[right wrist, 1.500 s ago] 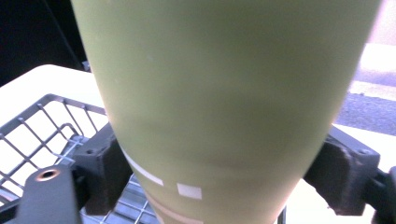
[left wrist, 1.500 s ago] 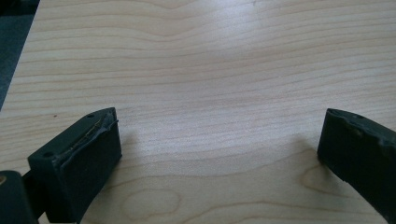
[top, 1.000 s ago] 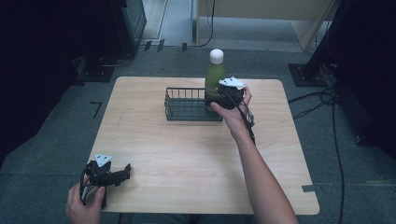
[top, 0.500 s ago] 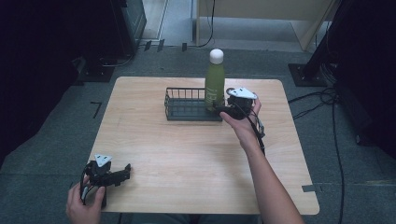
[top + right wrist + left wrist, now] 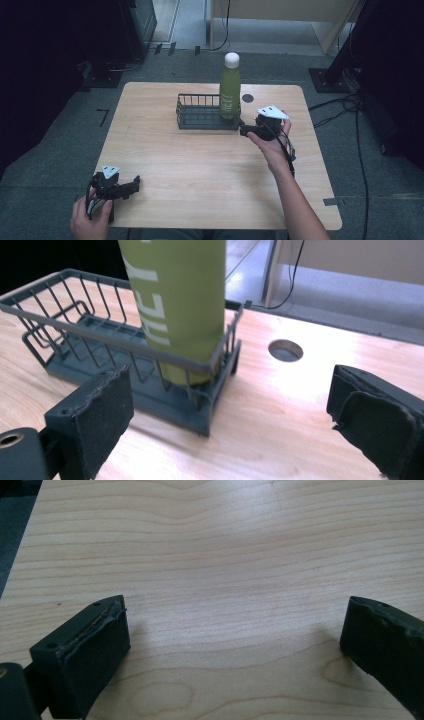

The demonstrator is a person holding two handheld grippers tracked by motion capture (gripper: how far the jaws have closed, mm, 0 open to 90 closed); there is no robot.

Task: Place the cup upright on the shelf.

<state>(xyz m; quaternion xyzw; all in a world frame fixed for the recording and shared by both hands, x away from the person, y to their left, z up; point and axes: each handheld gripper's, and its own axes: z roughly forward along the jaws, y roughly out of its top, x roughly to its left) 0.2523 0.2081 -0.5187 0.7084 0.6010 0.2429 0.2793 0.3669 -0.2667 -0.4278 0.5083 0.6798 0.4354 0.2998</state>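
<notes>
High view: the bottle is standing upright in the basket on the surface; the right gripper is hovering just beside it. Left gripper view: fingers are gaping over bare wood. Right gripper view: fingers, just closing slightly, are spread, pinching nothing.

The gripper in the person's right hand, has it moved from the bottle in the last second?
Yes. The right gripper has drawn back from the green bottle toward the person, past the wire basket's right end; its empty jaws have been closing slightly.
</notes>
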